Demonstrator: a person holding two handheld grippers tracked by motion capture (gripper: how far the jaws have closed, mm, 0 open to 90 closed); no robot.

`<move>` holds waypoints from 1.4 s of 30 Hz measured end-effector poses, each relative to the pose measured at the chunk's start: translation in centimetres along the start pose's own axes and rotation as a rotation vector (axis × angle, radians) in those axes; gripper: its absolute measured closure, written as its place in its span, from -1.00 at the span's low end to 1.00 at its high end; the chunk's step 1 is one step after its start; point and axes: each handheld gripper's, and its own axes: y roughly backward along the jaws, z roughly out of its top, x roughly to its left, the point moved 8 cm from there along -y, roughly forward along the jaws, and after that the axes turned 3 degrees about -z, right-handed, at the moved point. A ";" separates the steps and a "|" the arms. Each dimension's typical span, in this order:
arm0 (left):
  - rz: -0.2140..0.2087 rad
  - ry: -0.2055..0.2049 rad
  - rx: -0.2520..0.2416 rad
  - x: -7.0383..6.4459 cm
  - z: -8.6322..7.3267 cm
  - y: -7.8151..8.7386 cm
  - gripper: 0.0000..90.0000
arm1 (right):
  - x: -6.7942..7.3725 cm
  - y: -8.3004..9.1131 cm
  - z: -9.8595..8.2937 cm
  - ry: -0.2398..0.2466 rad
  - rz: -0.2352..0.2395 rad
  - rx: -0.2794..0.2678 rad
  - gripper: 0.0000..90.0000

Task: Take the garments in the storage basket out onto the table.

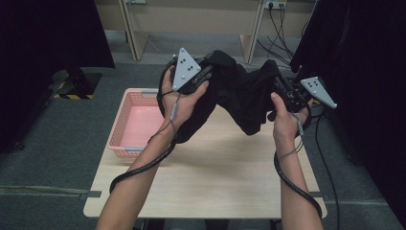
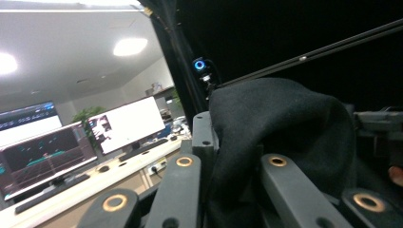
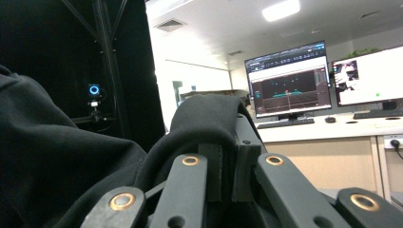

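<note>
A black garment [image 1: 239,93] hangs in the air above the far side of the wooden table [image 1: 210,177], stretched between both hands and sagging in the middle. My left gripper [image 1: 203,72] holds its left end; in the left gripper view the jaws are shut on the black cloth [image 2: 280,118], which drapes over them. My right gripper [image 1: 277,84] holds the right end; the right gripper view has the jaws pressed together with a fold of cloth [image 3: 209,111] pinched at their tips. Each gripper carries a grey three-cornered plate [image 1: 186,67].
A pink plastic basket [image 1: 136,124] sits at the table's left edge, partly overhanging it. Black curtains hang at both sides. Table legs and cables [image 1: 280,28] stand on the floor beyond. Monitors on a desk [image 3: 294,83] show in the gripper views.
</note>
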 end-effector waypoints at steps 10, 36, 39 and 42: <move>-0.080 0.014 -0.013 -3.2 0.5 -2.2 0.83 | -1.9 1.6 -0.7 -0.007 -0.044 0.012 0.90; -0.164 0.073 -0.019 -8.0 0.5 -6.4 0.82 | -4.0 4.1 -0.4 0.065 -0.106 0.045 0.87; -0.176 0.084 -0.020 -8.7 0.6 -7.2 0.82 | -4.6 4.5 -0.4 0.069 -0.117 0.046 0.87; -0.188 0.085 -0.018 -9.4 0.6 -7.7 0.81 | -4.6 4.5 -0.4 0.069 -0.117 0.046 0.87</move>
